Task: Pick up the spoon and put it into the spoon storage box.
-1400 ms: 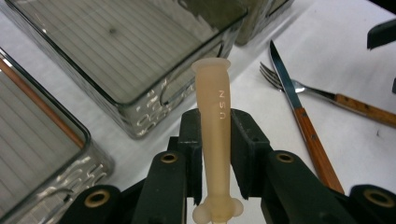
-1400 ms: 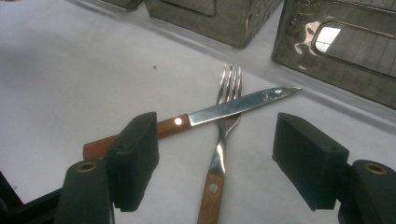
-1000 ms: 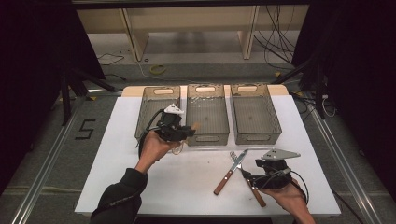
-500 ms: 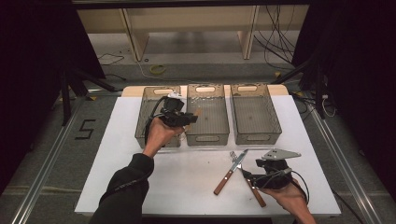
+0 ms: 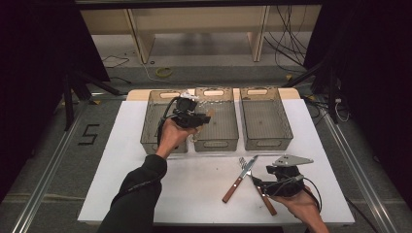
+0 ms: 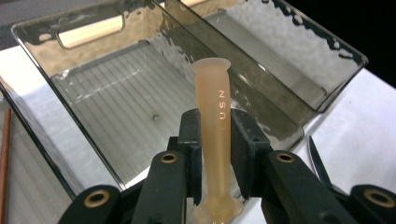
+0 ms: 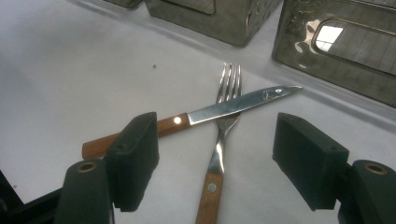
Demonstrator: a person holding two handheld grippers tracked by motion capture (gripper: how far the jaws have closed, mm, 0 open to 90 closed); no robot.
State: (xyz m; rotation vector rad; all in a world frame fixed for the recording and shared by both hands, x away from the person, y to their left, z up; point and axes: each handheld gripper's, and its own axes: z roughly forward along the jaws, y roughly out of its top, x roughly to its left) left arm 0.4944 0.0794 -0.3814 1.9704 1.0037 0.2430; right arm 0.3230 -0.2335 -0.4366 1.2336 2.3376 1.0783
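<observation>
- High view: the left tool is hovering over the middle bin, carrying its load there to sort it; the right tool is waiting on the worktop by the crossed knife and fork.
- Left gripper view: the jaws are clenching a translucent peach handle, a flared cutlery piece with faint lettering, above the ribbed bin floor.
- Right gripper view: the jaws are standing released, straddling the wood-handled knife lying across the fork.

black sleeve | black gripper | brass-coloured screws | grey plate
</observation>
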